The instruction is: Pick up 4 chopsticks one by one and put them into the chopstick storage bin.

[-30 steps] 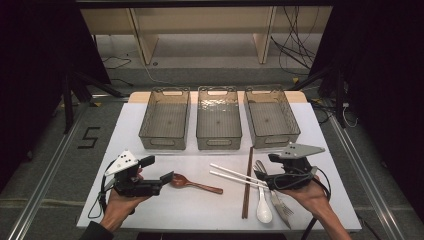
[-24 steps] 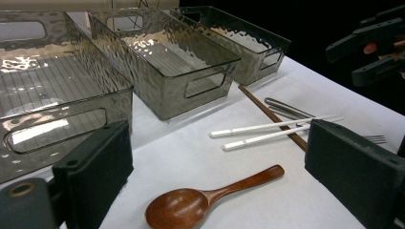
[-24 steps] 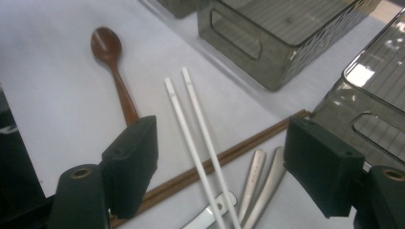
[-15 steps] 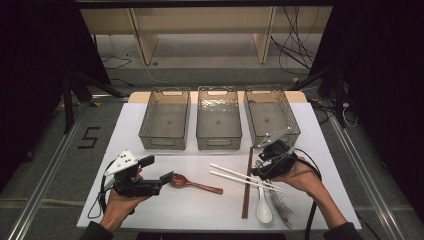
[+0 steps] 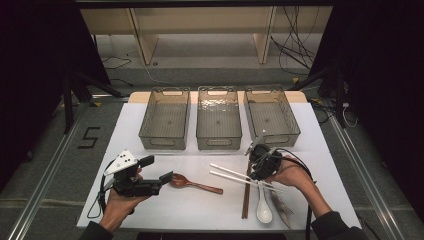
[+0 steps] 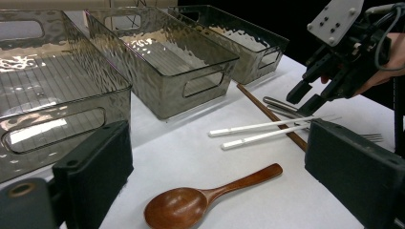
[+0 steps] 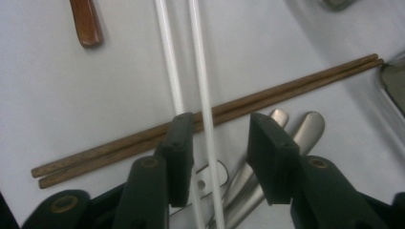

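Sorting has barely begun: your right gripper (image 5: 257, 169), jaws just narrowing around but not yet pinching the white chopsticks (image 5: 241, 177) at lower centre-right, leaves all three bins (image 5: 218, 141) empty, while your left gripper (image 5: 159, 169) waits agape beside the wooden spoon (image 5: 195, 184).

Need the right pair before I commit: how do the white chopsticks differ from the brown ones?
The white chopsticks are pale and slightly parted; the brown chopsticks are dark wood, pressed side by side. The white pair lies on top, crossing the brown pair. One white stick runs between the right gripper's jaws, which have just been closing; the brown pair passes beneath them. Both pairs are long, thin, flat on the table.
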Tool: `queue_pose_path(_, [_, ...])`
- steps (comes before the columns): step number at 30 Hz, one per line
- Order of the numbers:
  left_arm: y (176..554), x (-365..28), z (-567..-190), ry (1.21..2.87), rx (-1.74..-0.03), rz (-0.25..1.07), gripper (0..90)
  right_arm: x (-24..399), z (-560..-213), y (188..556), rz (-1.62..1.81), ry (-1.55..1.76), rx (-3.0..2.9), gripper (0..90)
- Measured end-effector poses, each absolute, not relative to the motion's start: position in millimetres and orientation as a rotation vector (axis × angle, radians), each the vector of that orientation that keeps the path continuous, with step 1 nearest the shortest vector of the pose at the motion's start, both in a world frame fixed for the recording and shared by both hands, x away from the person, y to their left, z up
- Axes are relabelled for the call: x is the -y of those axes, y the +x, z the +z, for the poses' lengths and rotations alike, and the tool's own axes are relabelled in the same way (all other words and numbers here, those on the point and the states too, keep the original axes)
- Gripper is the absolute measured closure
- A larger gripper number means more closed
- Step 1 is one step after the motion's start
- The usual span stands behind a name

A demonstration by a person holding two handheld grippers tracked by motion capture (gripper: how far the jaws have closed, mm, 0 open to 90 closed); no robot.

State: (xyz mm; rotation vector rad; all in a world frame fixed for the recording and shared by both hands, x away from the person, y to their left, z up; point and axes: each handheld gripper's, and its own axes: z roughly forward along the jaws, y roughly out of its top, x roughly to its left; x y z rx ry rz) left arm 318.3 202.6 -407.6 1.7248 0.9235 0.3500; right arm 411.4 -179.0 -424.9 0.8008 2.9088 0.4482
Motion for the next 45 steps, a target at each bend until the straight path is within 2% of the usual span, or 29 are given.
queue_pose_path(9, [318,-203,-408,1.728,-0.923,0.350,8.2,175,-439,415,0.345,0.759,-2.957,74.1])
queue_pose_path(20, [319,-204,-407,1.724,-0.926,0.351,8.2,169,-448,419,0.265,0.731,-2.981,78.2])
queue_pose_path(25, [319,-204,-407,1.725,-0.926,0.351,8.2,168,-451,419,0.230,0.688,-2.982,84.0])
queue_pose_path(37, [319,-202,-404,1.744,-0.896,0.310,8.3,167,-427,410,0.346,0.590,-2.930,86.0])
queue_pose_path(45, [329,-187,-398,1.899,-0.836,0.251,8.9,158,-410,396,0.408,0.511,-2.937,86.0])
